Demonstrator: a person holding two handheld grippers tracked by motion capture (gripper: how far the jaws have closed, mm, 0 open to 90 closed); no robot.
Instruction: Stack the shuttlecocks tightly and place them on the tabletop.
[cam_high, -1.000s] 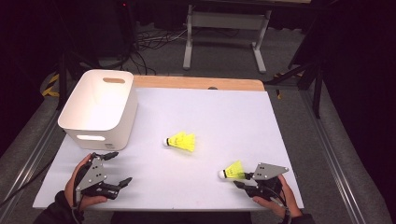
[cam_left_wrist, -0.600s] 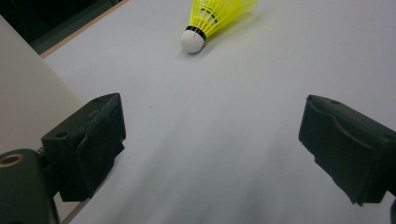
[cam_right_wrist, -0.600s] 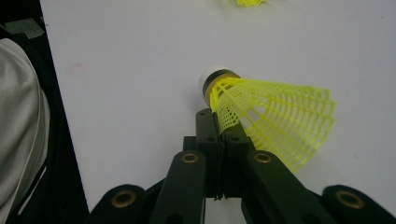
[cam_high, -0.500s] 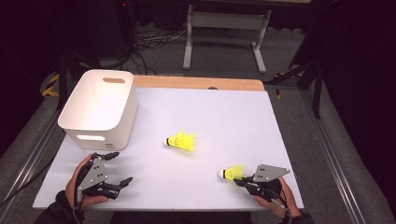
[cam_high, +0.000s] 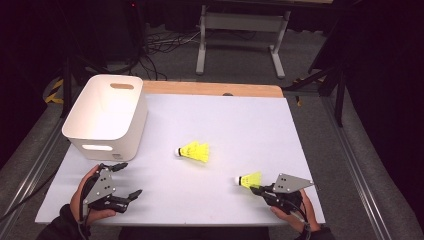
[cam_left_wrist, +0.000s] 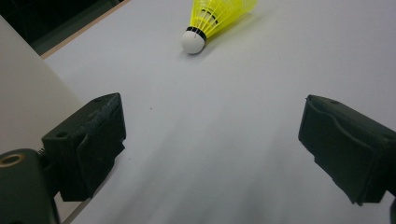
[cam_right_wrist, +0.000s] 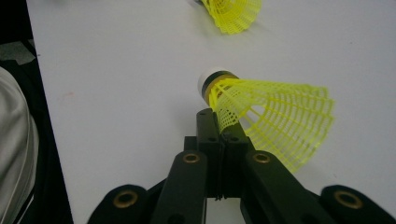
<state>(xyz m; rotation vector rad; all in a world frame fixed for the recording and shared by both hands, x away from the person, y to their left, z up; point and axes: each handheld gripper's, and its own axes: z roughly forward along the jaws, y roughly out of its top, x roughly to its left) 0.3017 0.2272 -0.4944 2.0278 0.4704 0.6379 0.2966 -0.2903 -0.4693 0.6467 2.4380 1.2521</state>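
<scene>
1. Right gripper (cam_high: 256, 189): jaws just closed, pinching the skirt edge of the near shuttlecock (cam_high: 248, 179), well right of the white bin (cam_high: 107, 117), near the table (cam_high: 240, 120) front edge.
2. Left gripper (cam_high: 126, 180): jaws spread wide, holding nothing, just in front of the bin.
3. Second shuttlecock (cam_high: 195, 151) lies free, right of the bin, mid-table.

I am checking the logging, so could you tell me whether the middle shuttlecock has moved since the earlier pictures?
No. The middle shuttlecock lies in the same spot relative to the white bin.
</scene>
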